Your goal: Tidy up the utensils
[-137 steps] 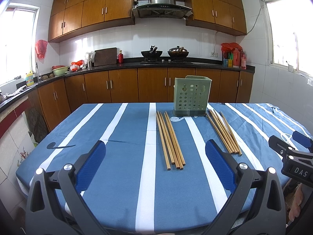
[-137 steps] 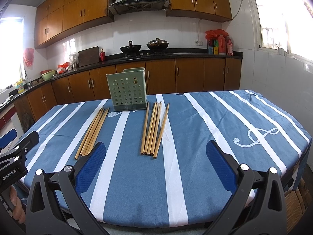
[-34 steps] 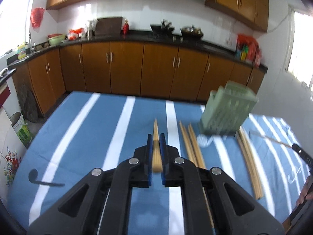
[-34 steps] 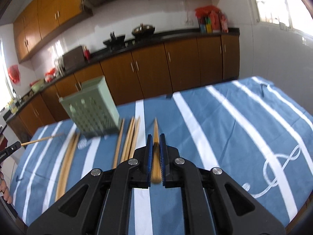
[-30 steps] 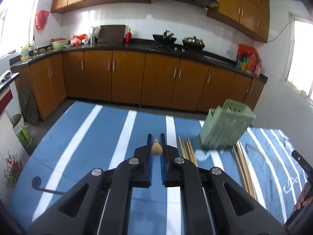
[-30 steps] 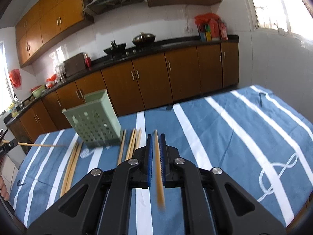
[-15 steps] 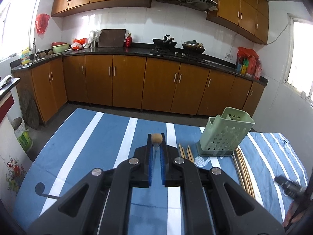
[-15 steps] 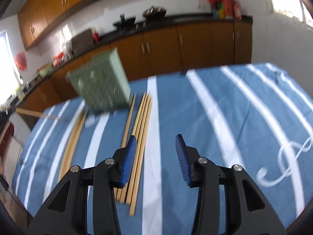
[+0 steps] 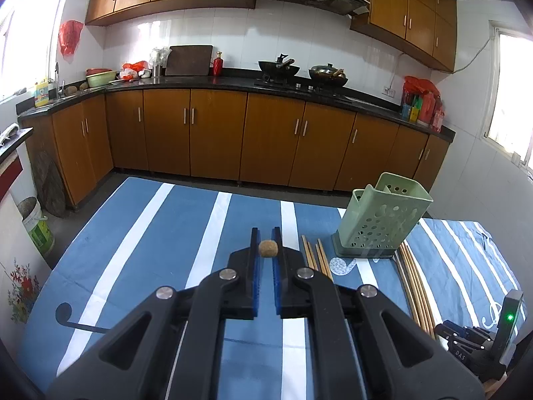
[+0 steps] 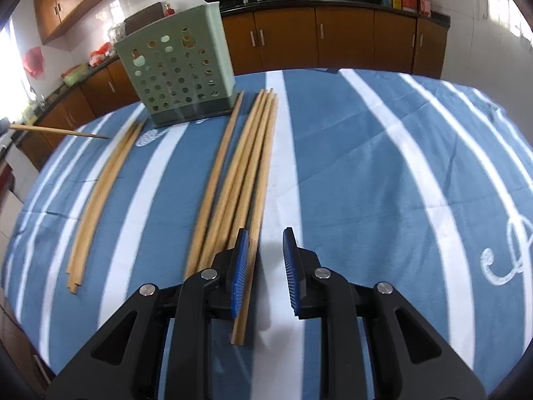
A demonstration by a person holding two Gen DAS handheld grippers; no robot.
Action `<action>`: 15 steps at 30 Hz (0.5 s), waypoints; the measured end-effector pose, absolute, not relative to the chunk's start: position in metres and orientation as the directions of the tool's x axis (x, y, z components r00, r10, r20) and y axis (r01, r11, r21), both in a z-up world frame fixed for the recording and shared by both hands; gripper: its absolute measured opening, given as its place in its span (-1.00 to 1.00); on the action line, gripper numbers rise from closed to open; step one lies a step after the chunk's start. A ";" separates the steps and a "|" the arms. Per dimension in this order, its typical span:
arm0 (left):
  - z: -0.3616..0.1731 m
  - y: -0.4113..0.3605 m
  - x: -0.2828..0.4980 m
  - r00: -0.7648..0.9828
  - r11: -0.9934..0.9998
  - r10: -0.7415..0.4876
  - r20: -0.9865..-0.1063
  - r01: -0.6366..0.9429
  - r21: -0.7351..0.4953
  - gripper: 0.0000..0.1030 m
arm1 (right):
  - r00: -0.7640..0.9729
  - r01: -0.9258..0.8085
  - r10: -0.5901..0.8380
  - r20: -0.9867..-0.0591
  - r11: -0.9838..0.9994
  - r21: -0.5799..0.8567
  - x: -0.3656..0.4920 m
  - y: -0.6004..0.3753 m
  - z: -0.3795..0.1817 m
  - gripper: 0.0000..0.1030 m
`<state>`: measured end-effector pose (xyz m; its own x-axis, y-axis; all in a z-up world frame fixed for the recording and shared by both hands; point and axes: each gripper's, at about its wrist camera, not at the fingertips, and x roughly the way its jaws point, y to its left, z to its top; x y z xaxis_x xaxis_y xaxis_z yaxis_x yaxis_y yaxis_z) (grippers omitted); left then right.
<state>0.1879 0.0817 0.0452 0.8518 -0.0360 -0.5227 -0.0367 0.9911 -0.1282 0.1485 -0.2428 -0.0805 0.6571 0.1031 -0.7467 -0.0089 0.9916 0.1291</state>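
Note:
My left gripper (image 9: 265,249) is shut on a wooden chopstick (image 9: 268,249) that points straight at the camera, so only its round end shows. The same chopstick (image 10: 56,131) pokes in from the left edge of the right wrist view, in the air. My right gripper (image 10: 265,250) is open and empty, low over the near end of a bundle of chopsticks (image 10: 240,173). The green perforated utensil holder (image 10: 180,66) stands upright behind that bundle. It also shows in the left wrist view (image 9: 383,220).
A second bundle of chopsticks (image 10: 103,193) lies left of the holder on the blue striped tablecloth (image 10: 383,173). In the left wrist view, chopsticks lie on both sides of the holder (image 9: 414,283). Kitchen cabinets (image 9: 216,140) stand beyond the table's far edge.
My right gripper let go of its chopstick, opened, and dropped low toward the middle bundle. My left gripper kept its chopstick and levelled it toward the camera.

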 end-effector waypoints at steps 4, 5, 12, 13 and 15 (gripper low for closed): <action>0.044 0.081 0.188 0.850 0.991 -0.038 -0.525 -0.038 -0.132 -0.85 | 0.658 0.022 0.076 -0.750 0.993 0.120 0.148 -0.249 -0.080 -0.57; 0.044 0.081 0.188 0.850 0.991 -0.038 -0.525 -0.037 -0.131 -0.85 | 0.659 0.018 0.086 -0.747 0.991 0.130 0.148 -0.250 -0.080 -0.57; 0.042 0.081 0.188 0.849 0.990 -0.039 -0.527 -0.037 -0.133 -0.85 | 0.656 -0.002 0.090 -0.750 0.993 0.117 0.140 -0.246 -0.085 -0.69; 0.042 0.081 0.188 0.849 0.990 -0.039 -0.526 -0.038 -0.135 -0.85 | 0.655 0.003 0.082 -0.751 0.994 0.110 0.140 -0.246 -0.084 -0.82; 0.042 0.082 0.186 0.851 0.990 -0.039 -0.523 -0.040 -0.139 -0.85 | 0.653 0.007 0.107 -0.750 0.989 0.148 0.139 -0.252 -0.082 -0.86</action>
<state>0.1863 0.0824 0.0422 0.8512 -0.0394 -0.5234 -0.0396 0.9895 -0.1390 0.1390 -0.2523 -0.0823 0.6527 0.1072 -0.7500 0.0071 0.9890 0.1476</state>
